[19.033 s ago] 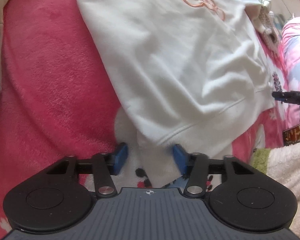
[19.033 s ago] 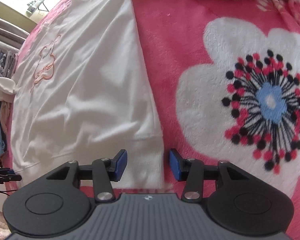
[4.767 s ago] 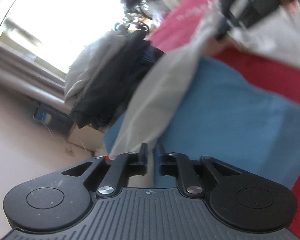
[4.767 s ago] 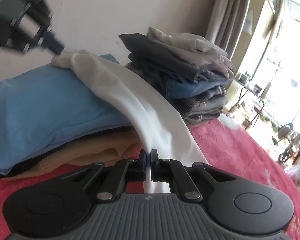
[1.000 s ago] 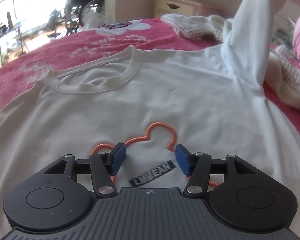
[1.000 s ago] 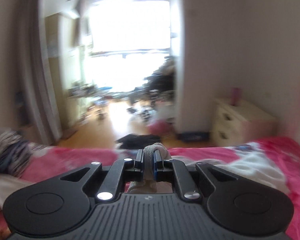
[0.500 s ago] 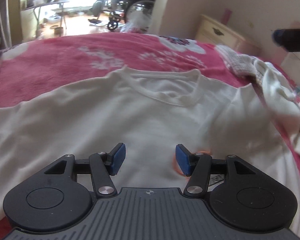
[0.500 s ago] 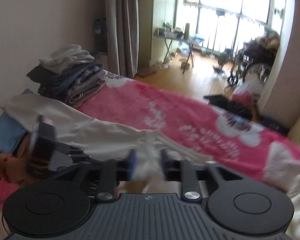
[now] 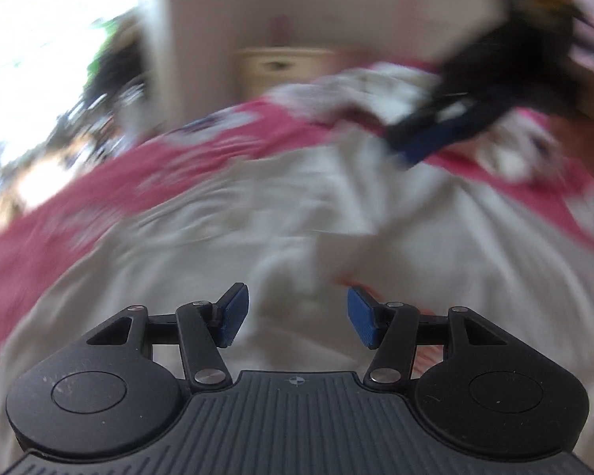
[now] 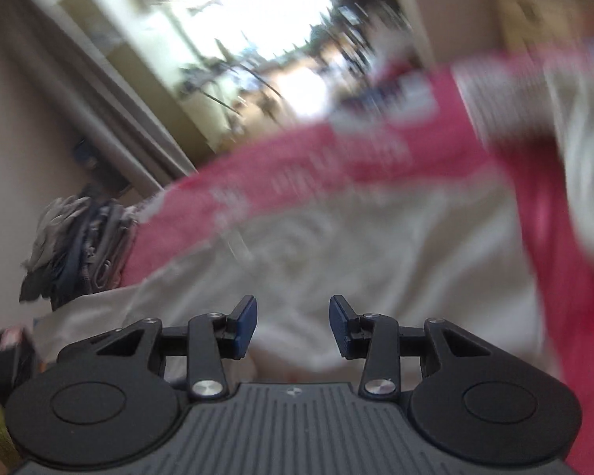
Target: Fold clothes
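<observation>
Both grippers are hovering over the white shirt (image 9: 376, 245) that is lying spread on the pink blanket (image 9: 99, 206) — the left gripper (image 9: 298, 318) is standing about half open and gripping nothing. Further right, the right gripper (image 10: 293, 326) is opening its jaws, nothing between them — a hasty pinch risks bunching the cloth and skewing the fold.

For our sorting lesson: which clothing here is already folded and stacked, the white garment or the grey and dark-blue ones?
The grey and dark-blue clothes, piled by the wall; the white T-shirt lies spread on the pink blanket.
</observation>
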